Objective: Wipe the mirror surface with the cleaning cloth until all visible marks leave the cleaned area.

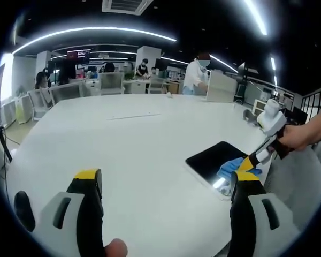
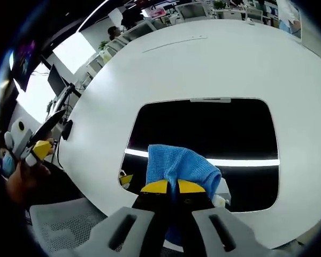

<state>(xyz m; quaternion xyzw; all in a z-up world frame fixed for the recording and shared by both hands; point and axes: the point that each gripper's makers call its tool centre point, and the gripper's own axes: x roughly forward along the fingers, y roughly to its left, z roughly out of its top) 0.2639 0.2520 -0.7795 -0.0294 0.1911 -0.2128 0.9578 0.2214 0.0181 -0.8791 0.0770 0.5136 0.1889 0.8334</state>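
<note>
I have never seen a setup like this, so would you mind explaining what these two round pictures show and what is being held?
There is no robot here: a person holds a hand tool with a two-fingered claw in each hand, and a fisheye camera rides on each tool, looking forward along its fingers.

The left gripper view looks out from the left claw, which is open and holds nothing, above a big white table in an office. At the right of that view a hand holds the other tool down by the mirror.

The right gripper view looks down along the right claw. It is shut on a blue cloth, which rests on the mirror, a dark rectangle with rounded corners lying flat on the table and reflecting a ceiling light as a bright stripe. I cannot make out any marks on it.
</note>
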